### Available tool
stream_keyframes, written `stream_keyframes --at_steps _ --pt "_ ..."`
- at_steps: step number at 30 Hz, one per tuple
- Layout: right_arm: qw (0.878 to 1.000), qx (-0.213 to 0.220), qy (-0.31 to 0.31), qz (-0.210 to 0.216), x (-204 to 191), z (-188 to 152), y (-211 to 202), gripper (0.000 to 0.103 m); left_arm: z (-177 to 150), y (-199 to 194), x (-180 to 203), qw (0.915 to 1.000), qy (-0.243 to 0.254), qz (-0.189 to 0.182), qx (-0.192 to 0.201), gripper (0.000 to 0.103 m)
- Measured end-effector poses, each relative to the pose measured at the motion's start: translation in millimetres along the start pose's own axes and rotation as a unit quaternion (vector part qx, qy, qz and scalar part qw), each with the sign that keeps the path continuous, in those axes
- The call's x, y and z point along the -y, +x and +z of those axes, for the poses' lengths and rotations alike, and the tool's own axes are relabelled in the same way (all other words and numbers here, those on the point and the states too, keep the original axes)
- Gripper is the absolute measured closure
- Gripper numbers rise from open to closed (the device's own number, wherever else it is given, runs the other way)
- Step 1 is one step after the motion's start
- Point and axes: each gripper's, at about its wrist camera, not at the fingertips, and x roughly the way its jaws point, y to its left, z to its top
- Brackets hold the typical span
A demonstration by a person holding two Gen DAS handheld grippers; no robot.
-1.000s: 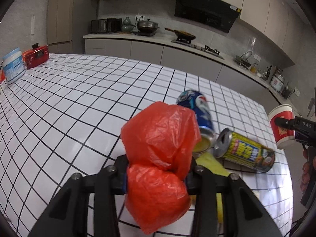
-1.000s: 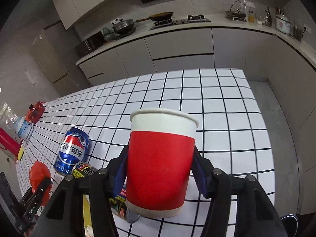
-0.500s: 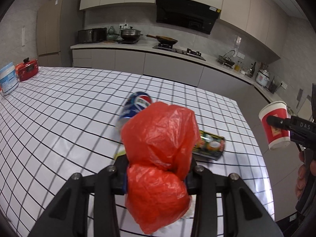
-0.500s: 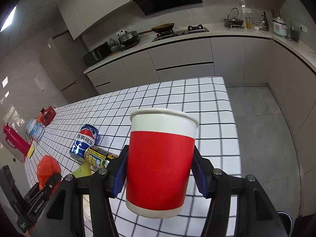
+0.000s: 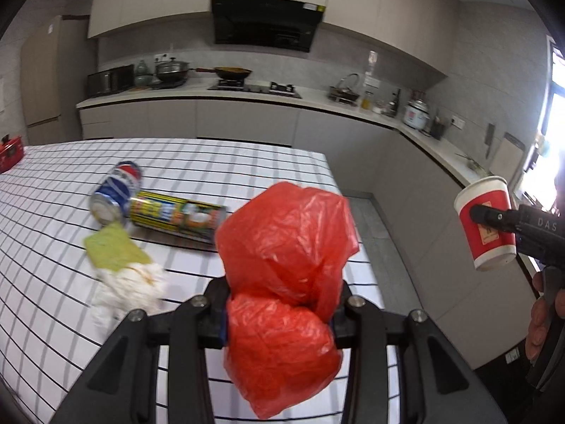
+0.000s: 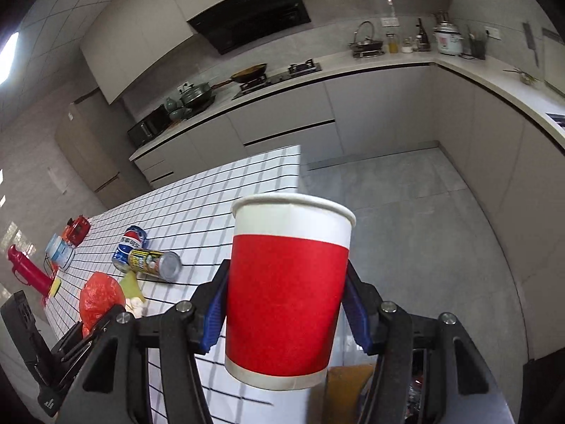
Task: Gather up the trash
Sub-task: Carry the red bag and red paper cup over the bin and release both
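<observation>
My left gripper (image 5: 279,321) is shut on a crumpled red plastic bag (image 5: 286,265), held above the right end of the white tiled table (image 5: 212,162). My right gripper (image 6: 286,314) is shut on an upright red and white paper cup (image 6: 287,293), out past the table's edge over the grey floor; the cup (image 5: 485,222) also shows at the right of the left wrist view. On the table lie a blue soda can (image 5: 116,190), a yellow can (image 5: 176,217), a yellow-green scrap (image 5: 113,251) and crumpled white tissue (image 5: 130,289).
A red container (image 5: 9,152) sits at the table's far left. A red flask (image 6: 26,272) and a white tub (image 6: 60,252) stand near it. Grey cabinets and a counter (image 6: 353,67) with cookware ring the room. Something orange (image 6: 348,388) shows below the cup.
Both grippers have swung right and risen, keeping their loads. The table has slid left in both views; the cup has passed beyond the table's edge to over the floor.
</observation>
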Motion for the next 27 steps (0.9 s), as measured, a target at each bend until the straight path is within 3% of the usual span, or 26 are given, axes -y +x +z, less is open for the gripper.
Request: stream_keyframes --at_steps 14,21,27 --pt "0.996 0.016 0.06 -0.058 144 -37 -99 0.043 -34 4 133 0.9964 0.045 -0.068 -0.02 0.063" --pt "0.994 0.002 0.066 -0.09 186 -65 -113 0.043 -59 10 175 0.9955 0.046 -0.075 -0.035 0.063" --pt "0.993 -0.028 0.054 -0.105 209 -93 -98 0.043 -93 24 206 0.9941 0.047 -0.076 -0.061 0.063"
